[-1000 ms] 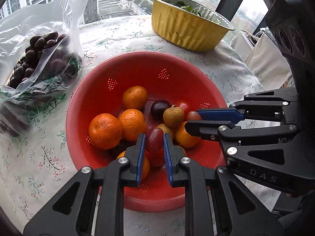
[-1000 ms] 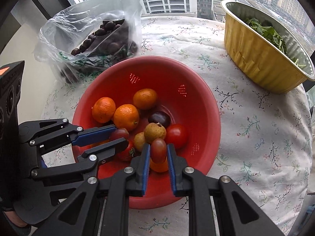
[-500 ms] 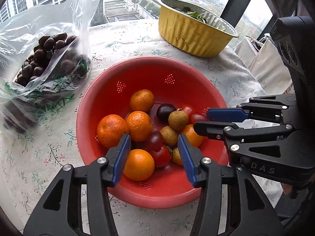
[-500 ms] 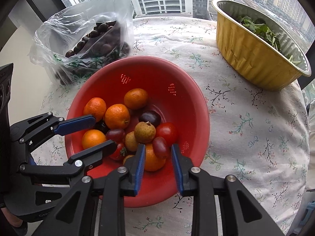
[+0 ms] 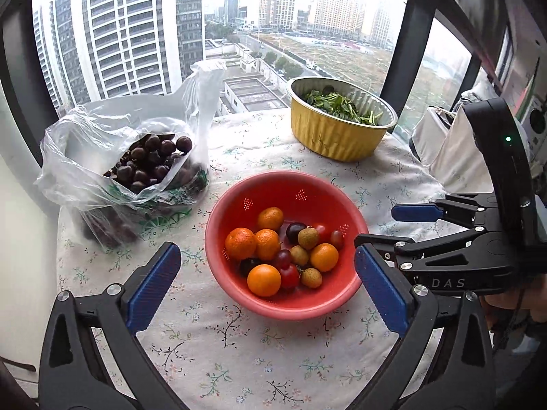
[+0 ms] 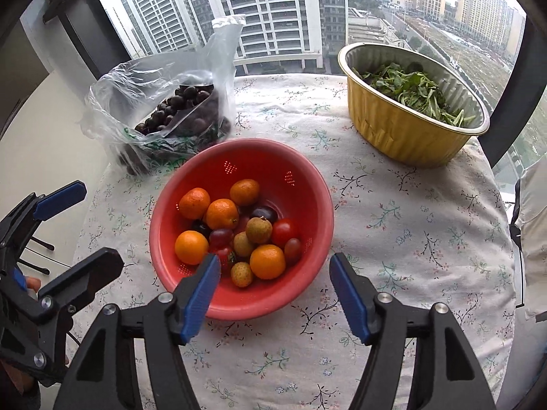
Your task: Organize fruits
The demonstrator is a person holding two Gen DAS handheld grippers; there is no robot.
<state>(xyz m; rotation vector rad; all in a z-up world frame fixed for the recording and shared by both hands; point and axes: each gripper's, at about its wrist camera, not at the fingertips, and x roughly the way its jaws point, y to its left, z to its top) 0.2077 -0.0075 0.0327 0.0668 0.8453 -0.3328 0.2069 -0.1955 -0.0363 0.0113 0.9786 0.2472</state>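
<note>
A red colander bowl (image 5: 301, 184) (image 6: 259, 150) stands on the flowered tablecloth. It holds several oranges (image 5: 264, 280) (image 6: 267, 261), red grapes (image 5: 336, 238) (image 6: 292, 249), cherry tomatoes (image 6: 284, 231), dark plums and brown longans. My left gripper (image 5: 266, 280) is open wide and empty, raised above the bowl's near side. My right gripper (image 6: 271, 288) is open and empty over the bowl's near rim. The right gripper also shows at the right of the left wrist view (image 5: 393, 227), and the left gripper at the left of the right wrist view (image 6: 89, 225).
A clear plastic bag of dark chestnuts (image 5: 150, 164) (image 6: 177, 106) lies left of the bowl. A gold foil tub of green leaves (image 5: 338, 126) (image 6: 410, 112) stands at the back right. The round table's edge curves close on both sides, with a window behind.
Both grippers let go of their red grapes into the bowl, opened wide and pulled back and up from the bowl.
</note>
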